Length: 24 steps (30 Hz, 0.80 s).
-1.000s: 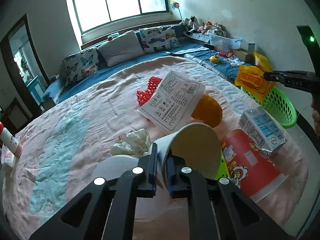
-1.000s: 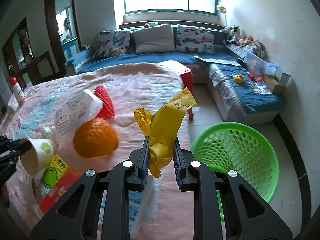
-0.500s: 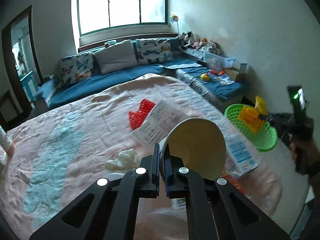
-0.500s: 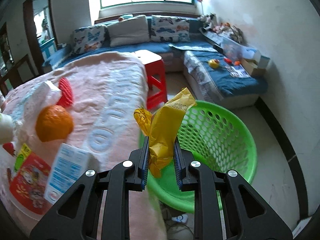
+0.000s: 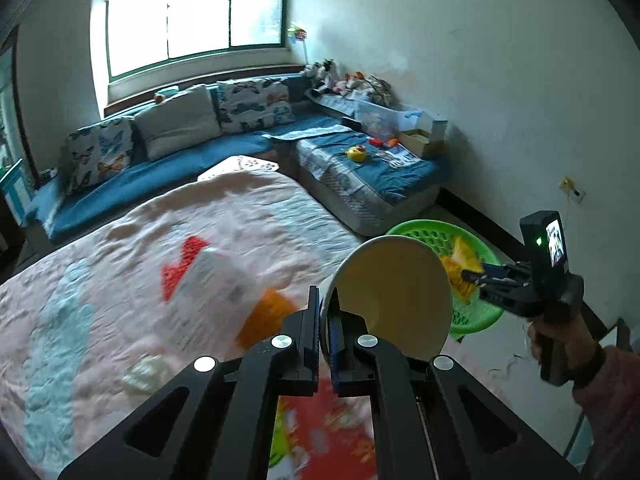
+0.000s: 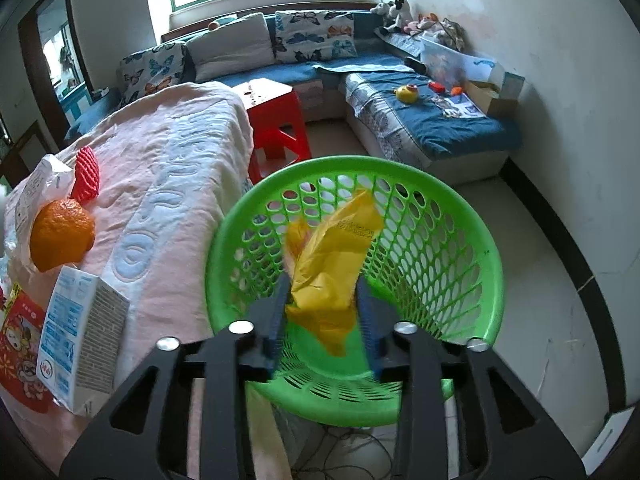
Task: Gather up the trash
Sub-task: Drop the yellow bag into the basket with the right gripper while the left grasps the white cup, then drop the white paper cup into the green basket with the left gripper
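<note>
While a pink quilted bed [image 6: 168, 184] is filling the left of both views, a blue corner sofa [image 6: 440, 128] is running along the far wall under the window, with butterfly-print cushions [image 6: 314, 34] leaning against its back. Beside the bed's foot, a green perforated plastic basket [image 6: 448, 248] is sitting on the floor, and a red plastic stool [image 6: 276, 128] is standing just behind it.

On the bed, a red printed instant-noodle tub [image 6: 20, 344] is lying at the near edge, a blue-and-white milk carton [image 6: 76, 336] is standing just beside it, and an orange [image 6: 62, 234] is resting on a white printed packet [image 6: 30, 196], next to a red foam fruit net [image 6: 86, 174].

Over the basket, the right gripper [image 6: 322, 314] is standing with its jaws apart, having just been opening; a crumpled yellow plastic wrapper [image 6: 334, 252] is hanging between the blurred pads, and contact with them cannot be made out. A hand [image 5: 560, 336] is gripping this gripper's handle in the left wrist view.

Above the bed, the left gripper [image 5: 325, 322] is clamping its jaws together on the rim of a white paper cup [image 5: 394, 292], whose open mouth is facing the camera.
</note>
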Available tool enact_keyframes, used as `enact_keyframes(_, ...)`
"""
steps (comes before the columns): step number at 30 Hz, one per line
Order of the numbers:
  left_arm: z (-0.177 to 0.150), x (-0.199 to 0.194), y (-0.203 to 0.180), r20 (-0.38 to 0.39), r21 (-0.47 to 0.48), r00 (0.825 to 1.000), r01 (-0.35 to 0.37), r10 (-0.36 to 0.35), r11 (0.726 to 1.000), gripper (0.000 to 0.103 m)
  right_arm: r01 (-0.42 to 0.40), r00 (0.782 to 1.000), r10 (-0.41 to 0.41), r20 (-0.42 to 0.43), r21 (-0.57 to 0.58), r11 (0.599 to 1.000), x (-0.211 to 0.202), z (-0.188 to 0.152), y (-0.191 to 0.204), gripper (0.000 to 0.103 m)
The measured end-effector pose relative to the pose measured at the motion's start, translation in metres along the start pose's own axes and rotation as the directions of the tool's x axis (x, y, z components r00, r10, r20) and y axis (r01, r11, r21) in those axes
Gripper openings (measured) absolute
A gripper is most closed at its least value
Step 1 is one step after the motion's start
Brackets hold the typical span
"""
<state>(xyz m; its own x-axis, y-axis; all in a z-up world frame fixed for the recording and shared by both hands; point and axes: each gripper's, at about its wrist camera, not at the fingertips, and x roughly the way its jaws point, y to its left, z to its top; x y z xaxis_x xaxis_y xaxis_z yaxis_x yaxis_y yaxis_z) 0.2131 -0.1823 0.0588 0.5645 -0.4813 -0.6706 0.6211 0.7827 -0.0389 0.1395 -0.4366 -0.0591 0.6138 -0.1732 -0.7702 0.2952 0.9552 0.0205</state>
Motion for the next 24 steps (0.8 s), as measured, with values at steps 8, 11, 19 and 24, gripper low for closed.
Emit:
enact_keyframes(8,0.027,0.051,-0.049,-0.069,0.044,0.996,0.065,-0.062,0.997,0.004,-0.02,1.0,0.019,0.022,0.017,1.0,-0.009,-0.009,-0.02,0.056)
enact_keyframes(11,0.034,0.071,-0.067,-0.098,0.055,0.992,0.083,-0.077,0.995,0.004,-0.023,0.999,0.022,0.037,0.018,1.0,-0.02,-0.015,-0.027,0.058)
enact_keyframes(19,0.044,0.126,-0.114,-0.191,0.055,0.974,0.135,-0.122,0.989,0.005,0.021,0.997,-0.021,0.073,0.011,1.0,-0.046,-0.033,-0.044,0.066)
enact_keyframes(24,0.044,0.147,-0.139,-0.217,0.076,0.968,0.145,-0.126,0.986,0.015,0.029,0.998,-0.03,0.064,0.024,0.999,-0.048,-0.044,-0.055,0.067)
